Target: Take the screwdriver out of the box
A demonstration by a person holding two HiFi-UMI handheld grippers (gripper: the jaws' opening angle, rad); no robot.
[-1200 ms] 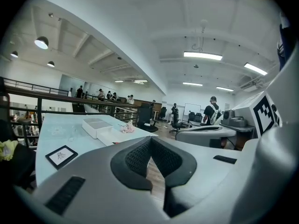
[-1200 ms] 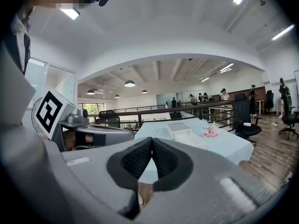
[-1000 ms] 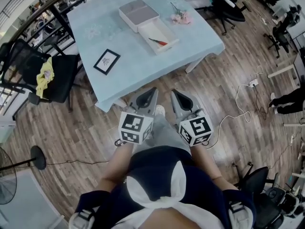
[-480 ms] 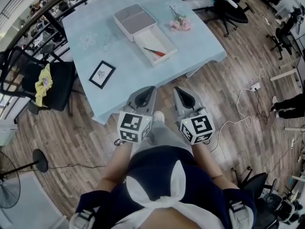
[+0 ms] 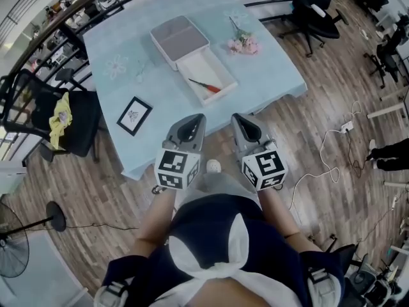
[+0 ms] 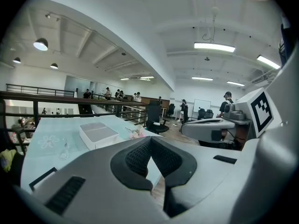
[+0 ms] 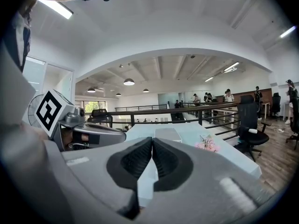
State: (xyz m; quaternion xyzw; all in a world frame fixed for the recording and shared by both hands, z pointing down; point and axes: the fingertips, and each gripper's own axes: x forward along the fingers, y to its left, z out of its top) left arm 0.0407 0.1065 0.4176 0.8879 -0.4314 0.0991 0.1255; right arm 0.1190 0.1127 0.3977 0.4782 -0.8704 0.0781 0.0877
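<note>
A red-handled screwdriver (image 5: 206, 86) lies in the open white drawer of a grey-lidded box (image 5: 193, 57) on the pale blue table (image 5: 268, 75). The box (image 6: 97, 133) also shows in the left gripper view, and the box (image 7: 167, 134) shows far ahead in the right gripper view. My left gripper (image 5: 196, 120) is shut and empty, short of the table's near edge. My right gripper (image 5: 237, 120) is shut and empty beside it. Both point toward the table, well apart from the box.
A small black-framed picture (image 5: 134, 115) lies on the table at the left, a pink flower sprig (image 5: 244, 43) at the right. A black chair with a yellow cloth (image 5: 62, 110) stands left of the table. A railing (image 6: 65, 97) runs behind it. Cables (image 5: 332, 146) lie on the wood floor at the right.
Both grippers and I have moved closer to the table; its near edge now lies right in front of the fingertips. The jaws stayed shut.
</note>
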